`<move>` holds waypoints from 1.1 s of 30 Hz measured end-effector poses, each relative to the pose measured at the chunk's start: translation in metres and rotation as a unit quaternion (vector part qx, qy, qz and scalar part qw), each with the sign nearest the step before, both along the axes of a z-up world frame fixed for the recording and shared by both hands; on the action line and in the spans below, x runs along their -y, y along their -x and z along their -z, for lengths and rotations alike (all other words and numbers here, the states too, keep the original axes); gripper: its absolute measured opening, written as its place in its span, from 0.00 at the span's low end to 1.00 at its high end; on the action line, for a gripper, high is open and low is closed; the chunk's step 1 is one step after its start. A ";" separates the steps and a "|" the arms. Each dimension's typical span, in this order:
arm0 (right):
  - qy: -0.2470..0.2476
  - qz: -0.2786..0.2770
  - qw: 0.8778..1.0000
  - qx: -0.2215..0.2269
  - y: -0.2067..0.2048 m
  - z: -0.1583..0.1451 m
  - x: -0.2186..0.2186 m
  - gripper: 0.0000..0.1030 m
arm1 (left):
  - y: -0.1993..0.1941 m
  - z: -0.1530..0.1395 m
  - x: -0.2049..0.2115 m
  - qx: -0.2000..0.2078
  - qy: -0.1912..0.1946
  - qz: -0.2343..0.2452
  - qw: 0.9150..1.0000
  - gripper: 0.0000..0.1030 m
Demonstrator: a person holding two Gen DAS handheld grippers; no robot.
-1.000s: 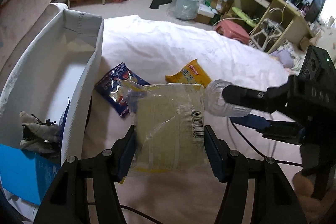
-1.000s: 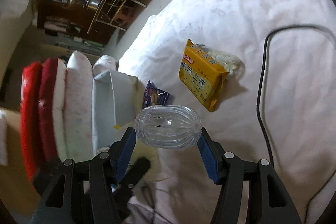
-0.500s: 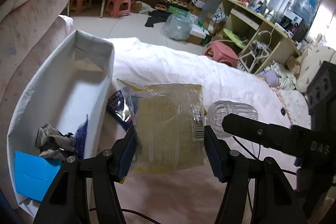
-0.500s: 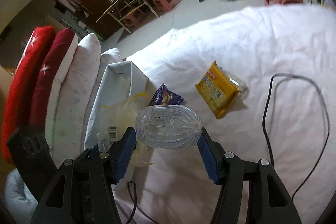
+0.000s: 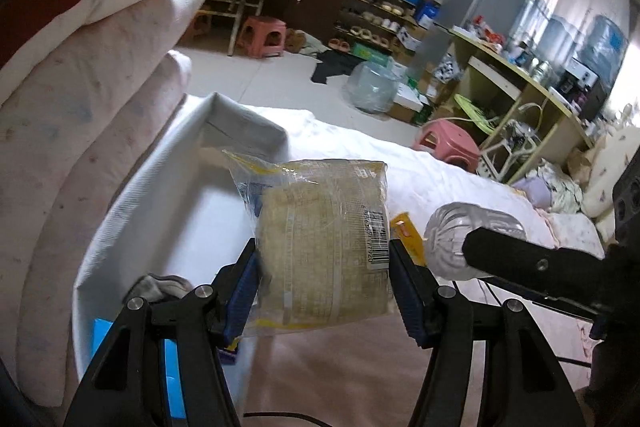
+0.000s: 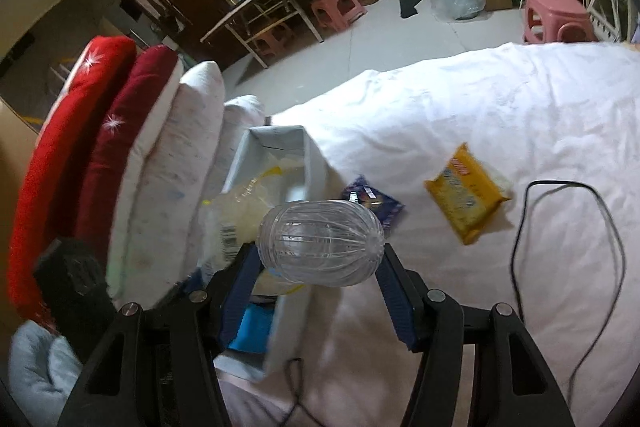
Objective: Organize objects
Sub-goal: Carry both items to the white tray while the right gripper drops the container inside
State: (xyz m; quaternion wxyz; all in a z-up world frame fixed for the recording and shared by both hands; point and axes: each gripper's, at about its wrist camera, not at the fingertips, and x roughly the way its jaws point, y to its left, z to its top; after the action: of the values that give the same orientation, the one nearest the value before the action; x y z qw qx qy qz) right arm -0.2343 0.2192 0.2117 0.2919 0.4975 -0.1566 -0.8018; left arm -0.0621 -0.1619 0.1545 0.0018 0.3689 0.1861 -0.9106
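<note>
1. Our left gripper (image 5: 322, 283) clamps a clear noodle packet (image 5: 320, 239) above the edge of the white box (image 5: 132, 211); its barcode label ends in digits we read as "77920".
2. Our right gripper (image 6: 318, 285) squeezes a ribbed clear plastic bottle (image 6: 320, 241), held off the bed (image 6: 480, 99).
3. On the bed lie a yellow snack packet (image 6: 464, 193) and a dark blue packet (image 6: 374, 199); their print is too small to read.

Dim indoor light, window glare upper right (left view), fisheye-bent edges, dark vignetted corners, slight blur.
</note>
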 end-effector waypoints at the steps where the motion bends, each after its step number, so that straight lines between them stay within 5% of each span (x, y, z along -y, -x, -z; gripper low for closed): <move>1: 0.003 0.001 1.000 0.000 0.001 -0.001 0.004 0.57 | 0.000 0.000 0.003 0.000 -0.003 -0.003 1.000 0.59; 19: 0.013 -0.016 1.000 0.010 0.014 0.013 0.084 0.57 | 0.008 0.021 0.063 0.037 -0.045 -0.048 0.997 0.59; 25: 0.007 -0.009 1.000 0.006 0.015 0.017 0.081 0.57 | 0.020 0.047 0.074 0.095 -0.068 -0.066 0.991 0.59; 28: 0.008 -0.005 1.000 0.011 0.016 0.019 0.077 0.57 | 0.017 0.046 0.079 0.086 -0.103 -0.066 0.989 0.59; 33: 0.010 -0.007 1.000 0.012 0.016 0.021 0.075 0.57 | 0.014 0.040 0.078 0.080 -0.092 -0.070 0.990 0.59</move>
State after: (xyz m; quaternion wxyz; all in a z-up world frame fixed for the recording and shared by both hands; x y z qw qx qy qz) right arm -0.2506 0.1440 0.1908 0.3011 0.5055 -0.1648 -0.7916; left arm -0.0763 -0.2402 0.1141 0.0463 0.4249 0.2938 -0.8550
